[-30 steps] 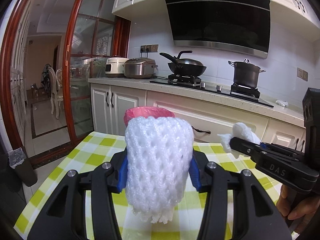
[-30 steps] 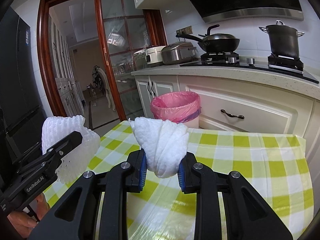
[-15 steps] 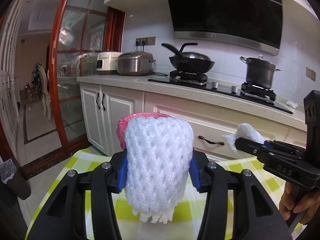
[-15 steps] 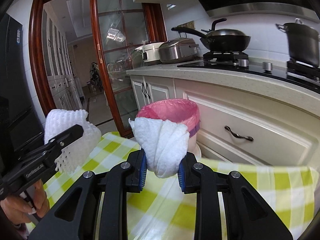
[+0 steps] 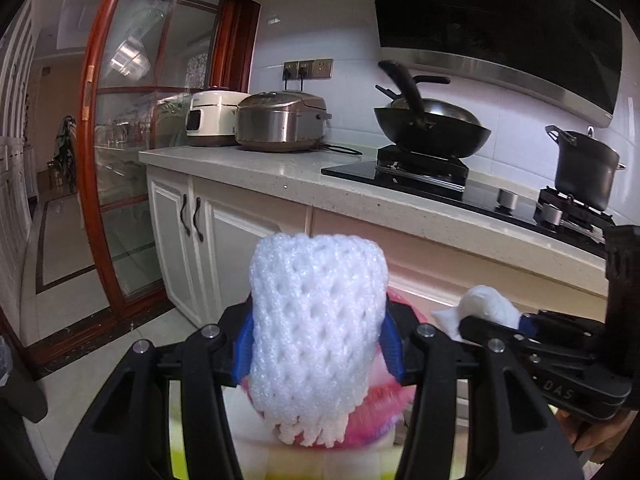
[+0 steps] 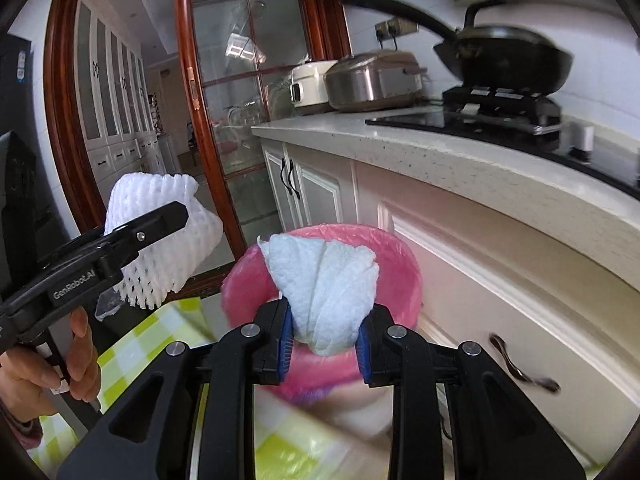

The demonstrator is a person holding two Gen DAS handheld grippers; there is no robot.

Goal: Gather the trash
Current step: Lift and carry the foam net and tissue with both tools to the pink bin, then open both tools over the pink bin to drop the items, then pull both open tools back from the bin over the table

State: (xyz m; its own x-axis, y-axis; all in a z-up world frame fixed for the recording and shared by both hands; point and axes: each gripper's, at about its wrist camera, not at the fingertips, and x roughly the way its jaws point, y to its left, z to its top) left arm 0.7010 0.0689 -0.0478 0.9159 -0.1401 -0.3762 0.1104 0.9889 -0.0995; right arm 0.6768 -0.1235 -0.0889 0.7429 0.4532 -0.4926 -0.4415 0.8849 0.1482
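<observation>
Both grippers have travelled forward off the yellow-and-white checked tablecloth (image 6: 132, 344) since a second ago, and the kitchen counter has grown much larger ahead of me. My left gripper (image 5: 318, 344) pinches a white foam mesh fruit sleeve (image 5: 318, 332) between its blue pads (image 5: 245, 344), the sleeve standing upright and filling the gap, its frayed end hanging below the fingers. My right gripper (image 6: 325, 330) is pressed tight on a crumpled white paper towel (image 6: 324, 280), which fans out above the pads. Just beyond and below both loads sits the round bin lined with a pink plastic bag (image 6: 396, 252); from the right wrist view the towel sits in line with its open mouth, and in the left wrist view the pink rim (image 5: 380, 398) shows blurred directly under the sleeve. Off to my left side, the hand (image 6: 44, 364) gripping the left tool is visible. Past the bin stand cream cabinet fronts (image 5: 240, 240) under a pale speckled stone countertop (image 5: 280, 176). On the counter, farther out, are a black wok (image 5: 432, 128) on the hob, a steel rice cooker (image 5: 280, 122) and a dark stockpot (image 5: 586, 168).
</observation>
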